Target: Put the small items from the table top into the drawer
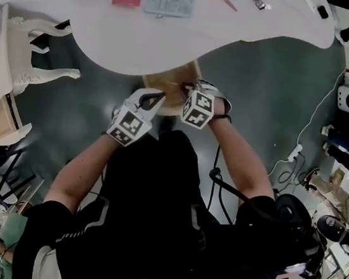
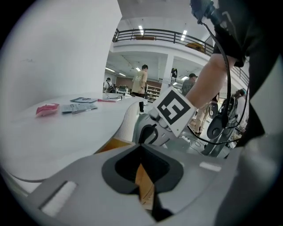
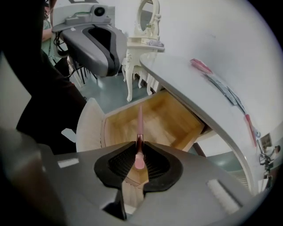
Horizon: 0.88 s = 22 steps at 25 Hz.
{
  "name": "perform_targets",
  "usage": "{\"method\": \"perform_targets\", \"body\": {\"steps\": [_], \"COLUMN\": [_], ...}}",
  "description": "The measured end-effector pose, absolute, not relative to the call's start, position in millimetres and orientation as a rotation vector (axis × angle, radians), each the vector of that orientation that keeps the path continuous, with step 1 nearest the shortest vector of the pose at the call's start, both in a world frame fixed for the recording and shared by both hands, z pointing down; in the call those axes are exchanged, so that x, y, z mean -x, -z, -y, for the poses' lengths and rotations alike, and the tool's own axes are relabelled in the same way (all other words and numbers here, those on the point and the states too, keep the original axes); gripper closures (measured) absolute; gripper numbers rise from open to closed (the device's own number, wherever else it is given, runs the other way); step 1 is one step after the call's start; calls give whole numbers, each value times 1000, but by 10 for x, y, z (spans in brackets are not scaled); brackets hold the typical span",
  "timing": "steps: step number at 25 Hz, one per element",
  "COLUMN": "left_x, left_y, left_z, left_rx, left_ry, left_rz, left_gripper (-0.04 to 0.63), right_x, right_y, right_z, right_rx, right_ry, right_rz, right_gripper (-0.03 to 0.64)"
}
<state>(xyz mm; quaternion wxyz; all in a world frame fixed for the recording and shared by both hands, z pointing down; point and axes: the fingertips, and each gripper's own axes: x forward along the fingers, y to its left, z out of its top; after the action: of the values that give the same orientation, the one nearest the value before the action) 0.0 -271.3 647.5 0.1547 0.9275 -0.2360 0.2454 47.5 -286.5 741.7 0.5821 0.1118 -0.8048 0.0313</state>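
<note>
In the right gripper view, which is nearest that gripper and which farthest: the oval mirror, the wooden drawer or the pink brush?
1. The pink brush, in the right gripper, between its fingers.
2. The wooden drawer, open just beyond.
3. The oval mirror, far back, top.

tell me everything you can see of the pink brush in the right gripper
The pink brush is slim: a tapering pale pink handle, a dark red collar, a short pink tip. The right gripper pinches it at the collar between its dark ribbed fingers, handle pointing away over the open wooden drawer.
</note>
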Motion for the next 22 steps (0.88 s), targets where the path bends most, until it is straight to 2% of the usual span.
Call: {"method": "perform_targets", "body": {"steps": [13,22], "left_x": [124,163], "left_y": [-6814,-6933], "left_z": [2782,2802], "left_rx": [-2638,-2646], "left_ry": [-740,-740], "left_rz": [686,673], "left_gripper": [595,595], "right_x": [-295,-338], "right_y": [-7949,-8196], "right_z": [3038,2924], "right_rx": [-125,33], "right_ry": [42,-10], "right_rz": [1777,1628], "right_gripper": [557,557]}}
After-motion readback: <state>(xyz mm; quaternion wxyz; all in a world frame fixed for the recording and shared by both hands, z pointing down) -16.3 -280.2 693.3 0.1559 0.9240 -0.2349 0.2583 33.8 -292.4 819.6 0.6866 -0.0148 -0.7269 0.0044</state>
